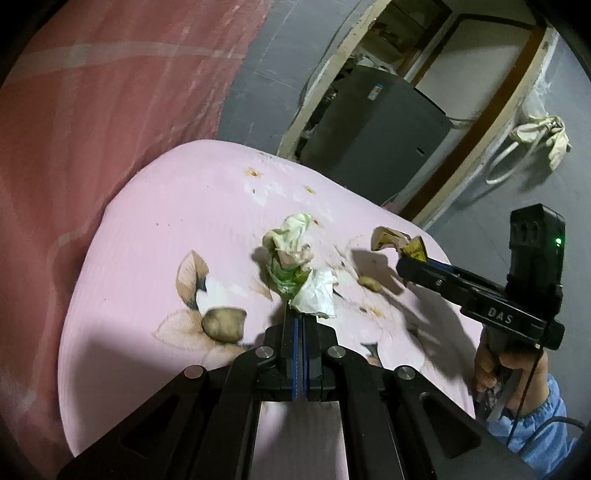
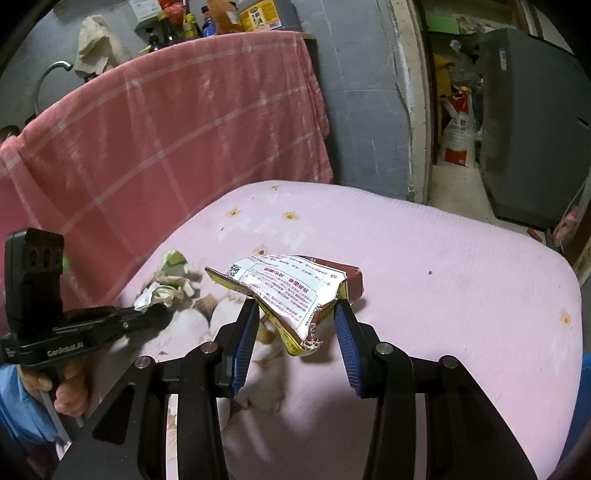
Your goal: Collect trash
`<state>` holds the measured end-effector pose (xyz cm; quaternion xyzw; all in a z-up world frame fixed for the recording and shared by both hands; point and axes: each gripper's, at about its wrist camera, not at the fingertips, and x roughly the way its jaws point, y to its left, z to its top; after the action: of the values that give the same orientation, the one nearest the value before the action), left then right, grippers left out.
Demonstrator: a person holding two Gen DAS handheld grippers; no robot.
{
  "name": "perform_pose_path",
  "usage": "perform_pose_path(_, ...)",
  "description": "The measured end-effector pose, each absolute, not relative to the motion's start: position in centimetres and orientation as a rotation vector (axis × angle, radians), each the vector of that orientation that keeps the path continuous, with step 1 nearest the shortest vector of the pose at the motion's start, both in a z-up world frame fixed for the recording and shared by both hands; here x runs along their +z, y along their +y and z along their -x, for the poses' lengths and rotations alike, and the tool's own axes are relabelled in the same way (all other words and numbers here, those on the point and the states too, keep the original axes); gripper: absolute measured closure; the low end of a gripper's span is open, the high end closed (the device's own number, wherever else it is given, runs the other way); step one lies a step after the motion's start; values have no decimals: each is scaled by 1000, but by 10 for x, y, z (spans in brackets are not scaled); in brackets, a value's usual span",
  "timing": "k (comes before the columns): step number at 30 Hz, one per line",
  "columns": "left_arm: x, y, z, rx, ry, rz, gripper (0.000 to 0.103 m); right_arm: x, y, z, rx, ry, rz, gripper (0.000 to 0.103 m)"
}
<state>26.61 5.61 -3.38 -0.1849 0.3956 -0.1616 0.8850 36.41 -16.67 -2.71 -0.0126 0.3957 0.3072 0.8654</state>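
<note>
While the left gripper [image 1: 300, 317] pinches a crumpled tissue wad [image 1: 295, 258] on the pink surface [image 1: 147, 229], the right gripper [image 2: 295, 325] straddles the snack wrapper [image 2: 288, 288], jaws apart. A thin hold could shed tissue; the wrapper could slide. One wad, one wrapper, two brown lumps [image 1: 223, 323].

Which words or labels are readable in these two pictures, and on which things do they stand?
"DAS": on the right gripper, side of its body.
"GenRobot.AI": on the left gripper, side of its body.
Wrapper: red print and a QR code, too small to read.
Bottle labels and sack: blurred, unreadable.
</note>
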Motion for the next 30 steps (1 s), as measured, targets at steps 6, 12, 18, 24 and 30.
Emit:
perform_pose_path(6, -31, 54, -251, -355, 817, 366, 103, -29, -168, -362, 642, 839, 7, 61)
perform_pose_path(12, -33, 53, -240, -356, 831, 344, 101, -32, -165, -359, 650, 851, 12, 61)
perform_pose_path(18, -31, 50, -235, -352, 813, 296, 84, -34, -165, -357, 649, 849, 11, 61)
perform_pose_path(24, -29, 52, -233, -330, 797, 311, 65, -33, -167, -355, 644, 837, 5, 61)
perform_pose_path(30, -27, 51, -244, -268, 815, 348, 64, -33, -168, -355, 646, 838, -1, 61)
